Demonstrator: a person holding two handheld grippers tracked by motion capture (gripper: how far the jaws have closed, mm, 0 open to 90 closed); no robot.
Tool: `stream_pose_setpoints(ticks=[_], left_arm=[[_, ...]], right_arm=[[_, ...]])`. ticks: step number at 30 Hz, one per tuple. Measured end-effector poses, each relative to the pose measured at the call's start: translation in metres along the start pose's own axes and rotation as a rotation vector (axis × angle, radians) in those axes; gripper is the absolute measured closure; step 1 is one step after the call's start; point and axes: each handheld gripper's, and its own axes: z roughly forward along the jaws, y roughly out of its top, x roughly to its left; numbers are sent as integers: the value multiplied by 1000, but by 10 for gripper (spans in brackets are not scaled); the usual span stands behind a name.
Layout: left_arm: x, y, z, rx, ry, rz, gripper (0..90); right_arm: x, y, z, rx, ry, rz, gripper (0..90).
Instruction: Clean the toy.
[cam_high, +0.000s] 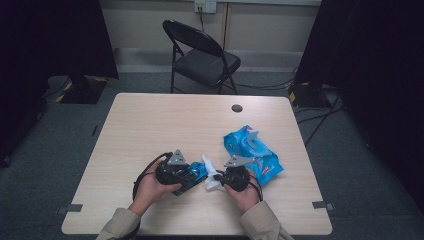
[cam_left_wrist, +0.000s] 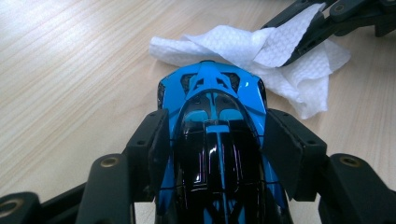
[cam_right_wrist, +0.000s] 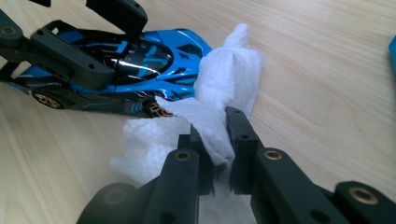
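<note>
Toy car (cam_left_wrist: 215, 140) sits clamped in left claw (cam_left_wrist: 215, 135), touching wipe (cam_left_wrist: 261, 60).

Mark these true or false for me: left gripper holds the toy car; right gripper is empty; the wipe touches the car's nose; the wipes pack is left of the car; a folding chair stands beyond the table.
1. The left gripper clamps the blue toy car. True.
2. The right gripper is empty. False: it pinches the white wipe.
3. The wipe touches the car's nose. True.
4. The blue wipes pack lies left of the car. False: it lies to the right.
5. A folding chair stands beyond the table. True.
</note>
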Motion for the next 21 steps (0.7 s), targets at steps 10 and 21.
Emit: stream_pose_setpoints(ticks=[10,21], left_arm=[[3,-4,-1,-22,-14,-11,431],[2,-4,-3,-17,-9,-2,432]], right_arm=[[12,4,-3,-34,54,20,836],[32,1,13,28,98,-21,837]])
